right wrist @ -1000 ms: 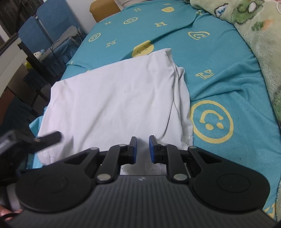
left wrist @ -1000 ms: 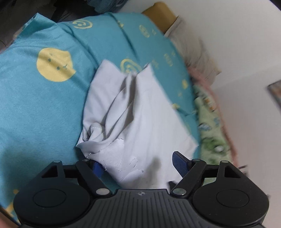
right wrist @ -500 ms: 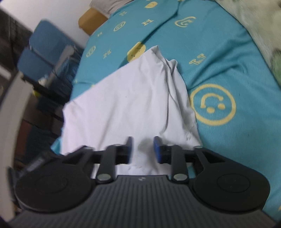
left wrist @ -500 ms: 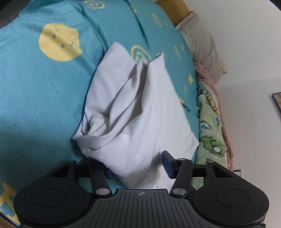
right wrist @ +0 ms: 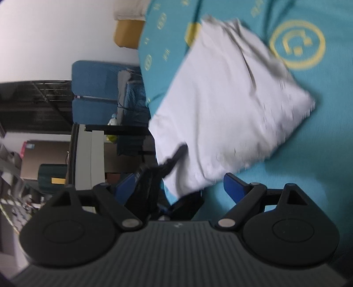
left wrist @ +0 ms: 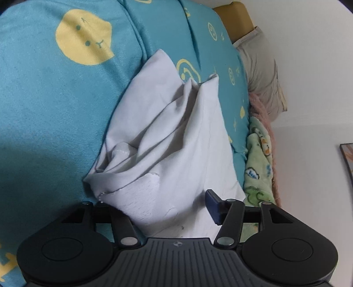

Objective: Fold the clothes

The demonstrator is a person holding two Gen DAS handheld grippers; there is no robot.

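Note:
A white garment [left wrist: 176, 141] lies folded and rumpled on the teal bed sheet [left wrist: 55, 110] with yellow smiley prints. My left gripper [left wrist: 154, 198] straddles its near edge. The jaws are opening; the right blue pad [left wrist: 213, 205] stands above the cloth and the left finger is hidden under it. In the right wrist view the garment [right wrist: 220, 106] is blurred. My right gripper [right wrist: 176, 183] is opening wide, with the garment's near corner between its blue pads but not pressed. The left gripper's black finger [right wrist: 176, 154] rests on that corner.
A green fleece blanket [left wrist: 258, 167], a beige pillow [left wrist: 262, 72] and a wooden headboard [left wrist: 233, 17] line the wall side of the bed. Blue chairs [right wrist: 97, 88] and a dark desk [right wrist: 119, 128] stand beyond the bed's other edge.
The right gripper went from shut to wide open and rolled, so its view is tilted. The left gripper sank closer to the garment's edge; its jaws narrowed, then widened a little.

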